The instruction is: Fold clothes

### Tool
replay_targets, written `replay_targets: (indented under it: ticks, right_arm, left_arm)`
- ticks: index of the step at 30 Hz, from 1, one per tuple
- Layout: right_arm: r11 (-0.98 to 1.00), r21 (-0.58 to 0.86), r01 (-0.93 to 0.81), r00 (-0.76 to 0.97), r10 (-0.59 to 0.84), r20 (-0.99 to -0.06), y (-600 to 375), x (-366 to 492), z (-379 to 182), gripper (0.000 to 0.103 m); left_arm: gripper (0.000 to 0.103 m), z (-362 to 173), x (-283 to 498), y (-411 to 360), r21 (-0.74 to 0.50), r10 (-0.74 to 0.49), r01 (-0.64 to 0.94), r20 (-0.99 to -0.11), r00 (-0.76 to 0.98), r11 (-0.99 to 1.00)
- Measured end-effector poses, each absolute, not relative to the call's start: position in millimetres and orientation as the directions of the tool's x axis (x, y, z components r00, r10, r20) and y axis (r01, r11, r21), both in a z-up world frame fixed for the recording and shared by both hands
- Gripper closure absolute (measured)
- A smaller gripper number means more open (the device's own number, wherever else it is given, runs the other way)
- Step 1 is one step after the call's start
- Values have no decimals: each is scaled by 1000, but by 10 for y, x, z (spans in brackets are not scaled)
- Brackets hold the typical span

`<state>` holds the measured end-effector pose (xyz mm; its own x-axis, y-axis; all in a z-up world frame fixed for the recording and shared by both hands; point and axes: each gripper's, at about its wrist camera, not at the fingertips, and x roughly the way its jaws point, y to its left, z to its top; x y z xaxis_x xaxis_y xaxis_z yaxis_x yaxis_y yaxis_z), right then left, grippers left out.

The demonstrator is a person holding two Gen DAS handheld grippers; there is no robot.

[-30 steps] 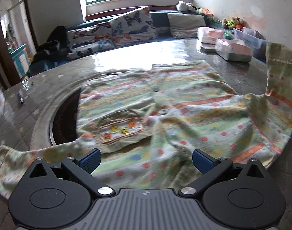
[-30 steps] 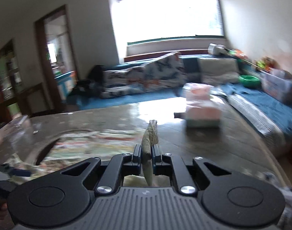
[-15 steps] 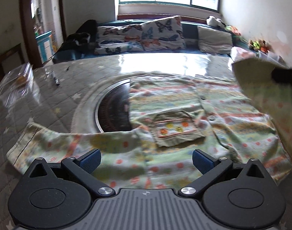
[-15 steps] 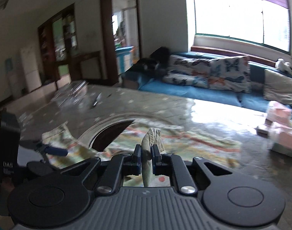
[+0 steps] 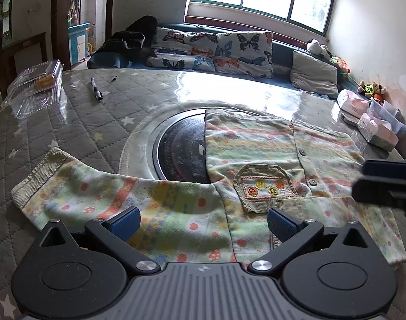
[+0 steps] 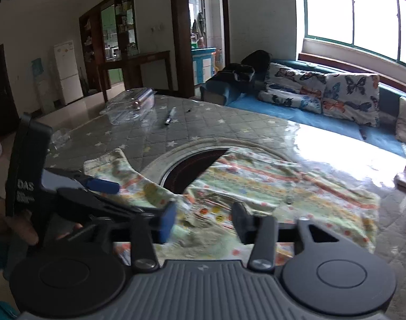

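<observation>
Patterned shirt (image 5: pixel 256 146) lies front-up on the quilted table (image 5: pixel 96 122), partly over the round dark inset (image 5: pixel 181 149), left sleeve (image 5: pixel 96 194) stretched out flat, right side apparently folded in over the body. Judged next: the outstretched sleeve wants pinching near its cuff and carrying across level, to avoid dragging the body askew. Left gripper (image 5: pixel 201 220) hovers low over the shoulder, jaws wide and empty; right gripper (image 6: pixel 203 220) hangs above the chest pocket (image 5: pixel 264 186), jaws parted, holding nothing.
</observation>
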<state>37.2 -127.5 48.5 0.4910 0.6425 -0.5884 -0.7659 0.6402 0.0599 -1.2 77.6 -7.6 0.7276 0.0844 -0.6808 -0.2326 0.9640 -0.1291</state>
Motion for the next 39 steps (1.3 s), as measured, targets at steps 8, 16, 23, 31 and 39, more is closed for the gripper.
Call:
replay_targets:
  ticks: [8,16,23,31,39]
  right_arm:
    - [722,68,-689,506,545,-668,-1824,506,281,31]
    - [781,130,-611,473,492,-731,-2289,598,-137,29]
    - [796,135,-590,479,480,-735,-2444,646,-172,20]
    - [779,123,-615,508,511,-693,-2268,911,-69,19]
    - [776,73,-626,495,468,-732,-2156,996,-259,16]
  left_arm:
    - [0,-58,60,566,-134,35,-171,-680,732,976]
    - [0,-155,220,228,-86,4,-91,-704,710,992]
    - [0,-293,310,134,-8,48,-80,-735,676,997]
    - [0,-244,409,147,12,75,-97,-726,683,995]
    - [0,-358,564,170,15,73,-91,-738,671,996]
